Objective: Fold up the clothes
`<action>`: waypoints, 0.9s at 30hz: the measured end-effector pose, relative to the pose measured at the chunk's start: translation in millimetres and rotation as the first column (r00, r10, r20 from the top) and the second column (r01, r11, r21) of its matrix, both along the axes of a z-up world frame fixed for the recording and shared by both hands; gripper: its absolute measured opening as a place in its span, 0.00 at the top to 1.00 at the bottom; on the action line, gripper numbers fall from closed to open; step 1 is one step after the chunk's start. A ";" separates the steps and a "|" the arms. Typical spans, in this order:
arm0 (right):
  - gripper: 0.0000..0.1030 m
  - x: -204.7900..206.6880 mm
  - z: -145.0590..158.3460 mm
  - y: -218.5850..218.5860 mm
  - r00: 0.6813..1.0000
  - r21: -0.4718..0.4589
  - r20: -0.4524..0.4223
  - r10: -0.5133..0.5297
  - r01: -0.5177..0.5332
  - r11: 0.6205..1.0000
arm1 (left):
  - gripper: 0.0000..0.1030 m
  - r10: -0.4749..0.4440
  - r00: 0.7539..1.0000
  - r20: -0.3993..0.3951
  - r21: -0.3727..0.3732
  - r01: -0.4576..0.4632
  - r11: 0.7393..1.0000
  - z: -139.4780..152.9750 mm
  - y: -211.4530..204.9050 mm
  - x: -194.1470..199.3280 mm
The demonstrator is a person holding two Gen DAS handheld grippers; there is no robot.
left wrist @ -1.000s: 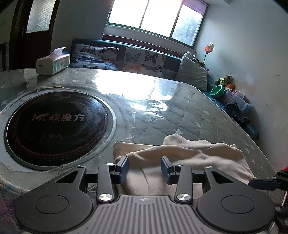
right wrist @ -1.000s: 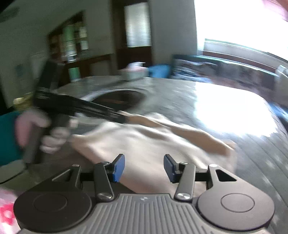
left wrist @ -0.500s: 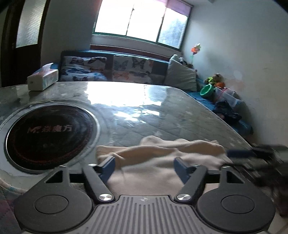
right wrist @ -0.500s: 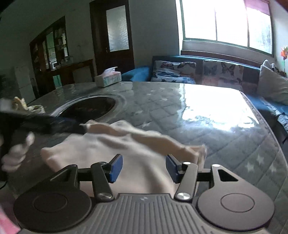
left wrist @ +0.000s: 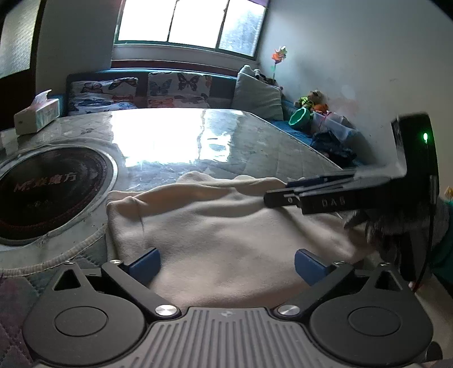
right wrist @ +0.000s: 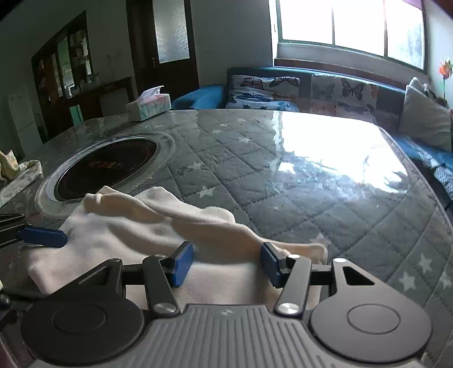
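Two grippers over the cloth (left wrist: 226, 226) at the table's (right wrist: 283, 184) near edge. Left gripper (left wrist: 226, 261) just spread fully wide, gripping nothing. Right gripper (right wrist: 226, 261) half open astride a rolled fold, not pinching it. Farther back, burner (right wrist: 107, 167). Could bunch up or slide on that slick cover if grabbed unevenly.

A tissue box (right wrist: 148, 103) sits beyond the round black cooktop (right wrist: 106, 168), with butterfly cushions (left wrist: 141, 92) under the window (left wrist: 188, 24).
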State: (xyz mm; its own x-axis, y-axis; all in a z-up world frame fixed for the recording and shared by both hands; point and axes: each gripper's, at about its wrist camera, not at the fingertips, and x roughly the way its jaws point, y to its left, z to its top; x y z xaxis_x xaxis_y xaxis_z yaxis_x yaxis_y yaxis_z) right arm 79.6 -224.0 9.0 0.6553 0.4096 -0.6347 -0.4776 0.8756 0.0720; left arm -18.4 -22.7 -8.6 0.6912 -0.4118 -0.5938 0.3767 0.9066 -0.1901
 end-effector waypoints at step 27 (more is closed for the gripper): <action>0.00 18.9 15.3 47.4 0.998 -0.034 0.022 0.052 -0.052 0.998 | 0.00 -0.005 1.000 -0.003 0.024 0.005 1.000 -6.8 -3.2 0.7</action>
State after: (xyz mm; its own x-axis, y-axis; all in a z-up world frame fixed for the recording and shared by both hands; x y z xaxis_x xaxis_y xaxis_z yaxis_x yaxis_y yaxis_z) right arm 98.5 -176.6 24.3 0.6478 0.4225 -0.6339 -0.5238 0.8512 0.0320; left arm -17.7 -26.0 -15.4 0.6872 -0.4011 -0.6057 0.3806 0.9090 -0.1700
